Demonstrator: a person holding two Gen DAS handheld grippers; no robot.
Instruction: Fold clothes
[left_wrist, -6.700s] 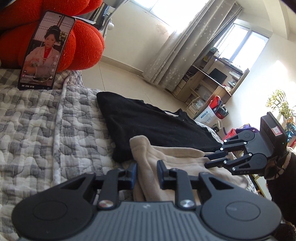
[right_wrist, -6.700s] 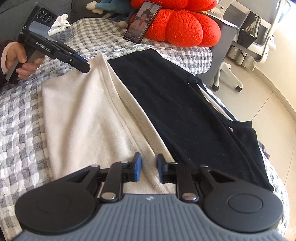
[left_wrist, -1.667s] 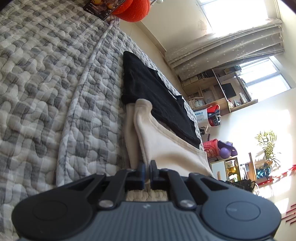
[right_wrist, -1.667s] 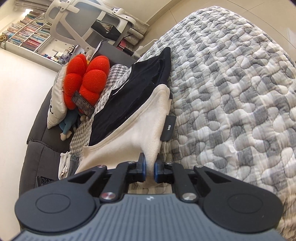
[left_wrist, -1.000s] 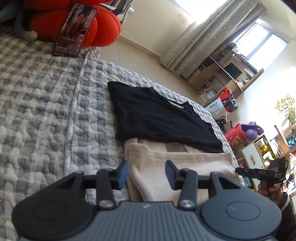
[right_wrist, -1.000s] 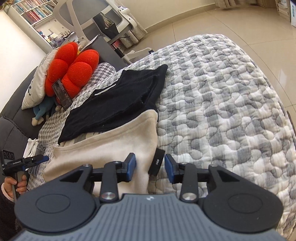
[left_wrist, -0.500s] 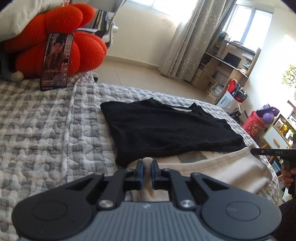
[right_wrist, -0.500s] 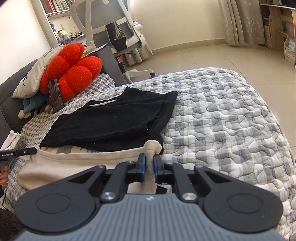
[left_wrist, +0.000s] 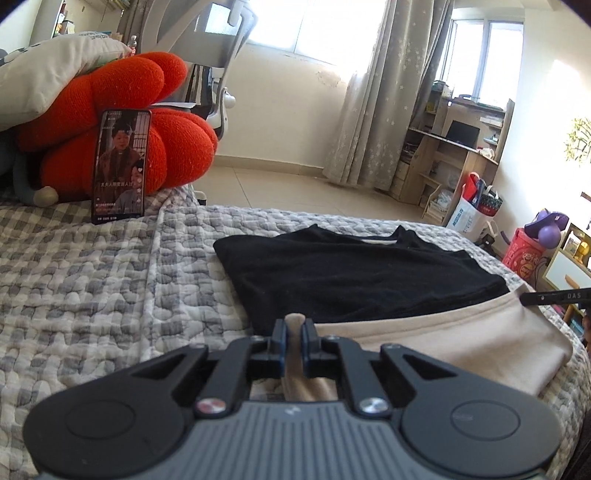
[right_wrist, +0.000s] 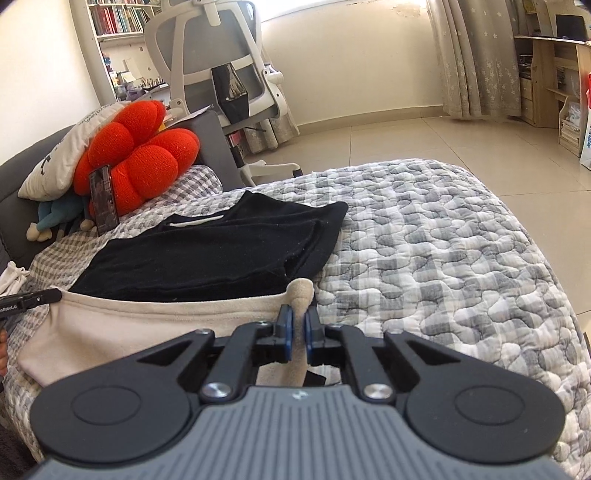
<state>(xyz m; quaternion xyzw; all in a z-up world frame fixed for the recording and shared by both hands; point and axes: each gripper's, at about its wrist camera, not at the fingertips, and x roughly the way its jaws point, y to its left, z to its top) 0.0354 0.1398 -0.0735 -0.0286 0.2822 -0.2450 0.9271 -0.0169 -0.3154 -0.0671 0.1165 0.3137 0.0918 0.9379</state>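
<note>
Left gripper (left_wrist: 293, 334) pinches one corner of the beige garment (left_wrist: 461, 336), and my right gripper (right_wrist: 298, 328) pinches the opposite corner, so I judge its edge hangs taut between them, ready to fold. It lies on the bed (right_wrist: 443, 258), with the folded black shirt (left_wrist: 351, 273) touching it at twelve o'clock. Past that, at eleven, a phone (left_wrist: 120, 166) leans on a red cushion (left_wrist: 173, 144). Open quilt lies at three o'clock from my right gripper.

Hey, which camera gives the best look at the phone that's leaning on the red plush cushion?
The left wrist view. There the upright black smartphone faces the camera, its lit screen readable against the red plush cushion. In the right wrist view the phone is small, distant and turned aside, screen dark.
</note>
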